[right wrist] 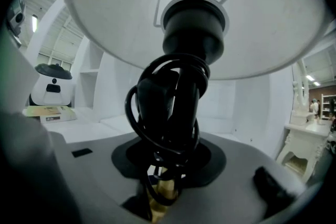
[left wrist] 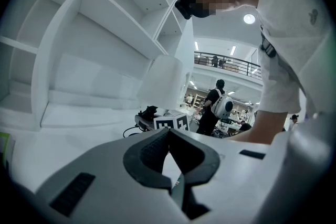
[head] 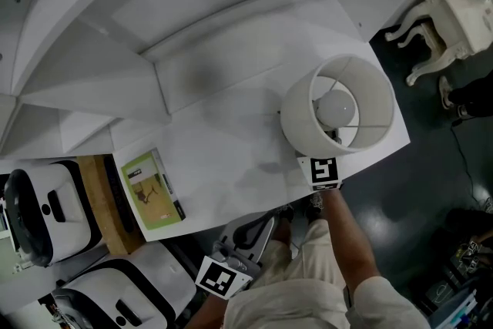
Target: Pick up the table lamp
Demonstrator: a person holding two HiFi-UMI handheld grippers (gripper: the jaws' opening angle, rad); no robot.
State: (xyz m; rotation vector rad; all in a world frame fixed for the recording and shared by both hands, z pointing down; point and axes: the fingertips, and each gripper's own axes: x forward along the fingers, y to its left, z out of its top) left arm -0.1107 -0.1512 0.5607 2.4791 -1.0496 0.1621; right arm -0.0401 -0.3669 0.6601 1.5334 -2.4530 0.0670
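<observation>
The table lamp stands near the right front corner of the white table; from above I see into its white drum shade. In the right gripper view, the lamp's dark stem, wound with black cable, rises under the shade. My right gripper is shut on that stem low down. In the head view only its marker cube shows below the shade. My left gripper hangs at the table's front edge, well left of the lamp. Its jaws are shut with nothing between them.
A green box lies at the table's left front. White shelving backs the table. Two white rounded machines stand at lower left beside a wooden panel. An ornate white side table stands on the dark floor at right.
</observation>
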